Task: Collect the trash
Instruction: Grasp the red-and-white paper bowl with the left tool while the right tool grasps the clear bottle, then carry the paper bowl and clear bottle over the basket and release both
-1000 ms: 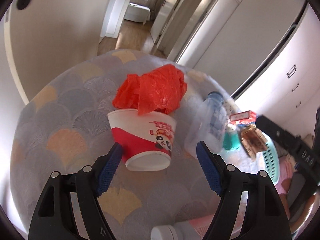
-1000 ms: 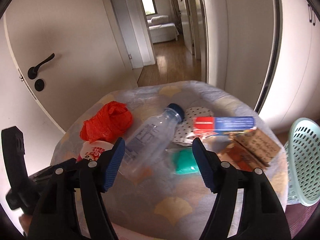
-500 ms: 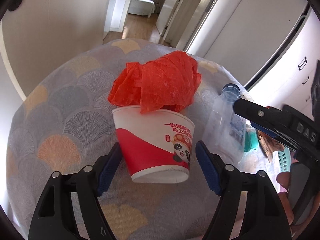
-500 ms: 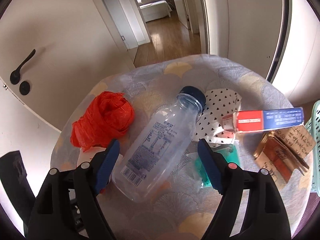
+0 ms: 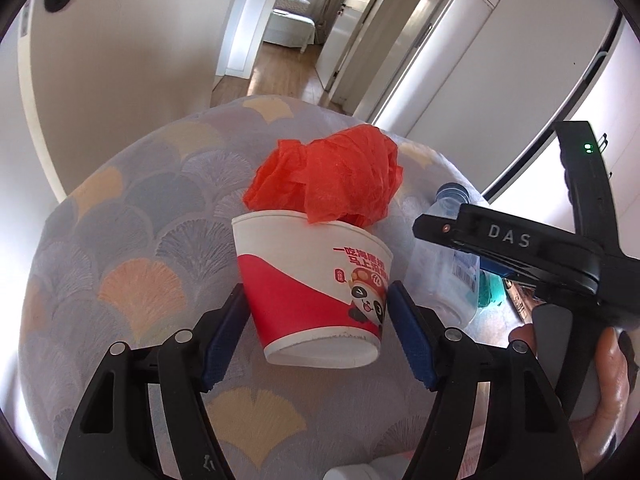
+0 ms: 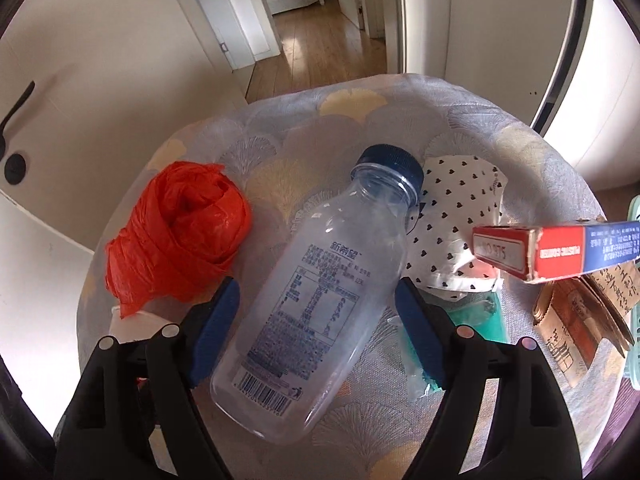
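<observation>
A red-and-white paper cup (image 5: pixel 316 292) lies on its side on the round patterned table (image 5: pixel 132 216), with a crumpled red plastic bag (image 5: pixel 332 178) just behind its mouth. My left gripper (image 5: pixel 316 332) is open, its blue pads on either side of the cup's base end. A clear plastic bottle (image 6: pixel 320 292) with a dark blue cap lies on the table; my right gripper (image 6: pixel 318 330) is open, straddling its lower half. The red bag (image 6: pixel 180 232) lies left of the bottle. The right gripper's body (image 5: pixel 520 248) shows at the right of the left wrist view.
A red-and-blue carton (image 6: pixel 556 248), a heart-dotted paper wrapper (image 6: pixel 452 204), a teal packet (image 6: pixel 476 316) and brown printed packaging (image 6: pixel 576 312) lie right of the bottle. A pale green basket edge (image 6: pixel 634 320) sits at the far right. A white cap (image 5: pixel 352 472) lies near the table's front.
Both grippers have moved forward and down: the left now brackets the cup, the right now brackets the bottle. Both stay open.
</observation>
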`<action>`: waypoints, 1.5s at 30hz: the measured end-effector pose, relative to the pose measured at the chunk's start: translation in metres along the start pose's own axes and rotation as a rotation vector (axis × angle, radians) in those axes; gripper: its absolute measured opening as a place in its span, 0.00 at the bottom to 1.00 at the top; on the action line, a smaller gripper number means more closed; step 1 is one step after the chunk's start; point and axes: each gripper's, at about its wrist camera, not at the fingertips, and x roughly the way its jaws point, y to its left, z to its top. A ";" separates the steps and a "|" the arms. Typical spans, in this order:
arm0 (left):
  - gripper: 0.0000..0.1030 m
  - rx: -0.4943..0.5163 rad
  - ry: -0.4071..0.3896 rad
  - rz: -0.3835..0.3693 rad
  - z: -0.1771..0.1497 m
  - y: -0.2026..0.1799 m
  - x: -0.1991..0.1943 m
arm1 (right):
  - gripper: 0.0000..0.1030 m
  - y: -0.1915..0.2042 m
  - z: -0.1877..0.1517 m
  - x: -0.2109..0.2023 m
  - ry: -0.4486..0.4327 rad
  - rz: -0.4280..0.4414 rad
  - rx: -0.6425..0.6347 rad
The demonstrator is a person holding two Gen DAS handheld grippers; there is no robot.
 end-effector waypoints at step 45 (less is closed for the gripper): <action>0.66 0.264 -0.179 -0.271 0.012 -0.184 -0.078 | 0.53 -0.164 -0.074 -0.217 -0.492 0.137 0.138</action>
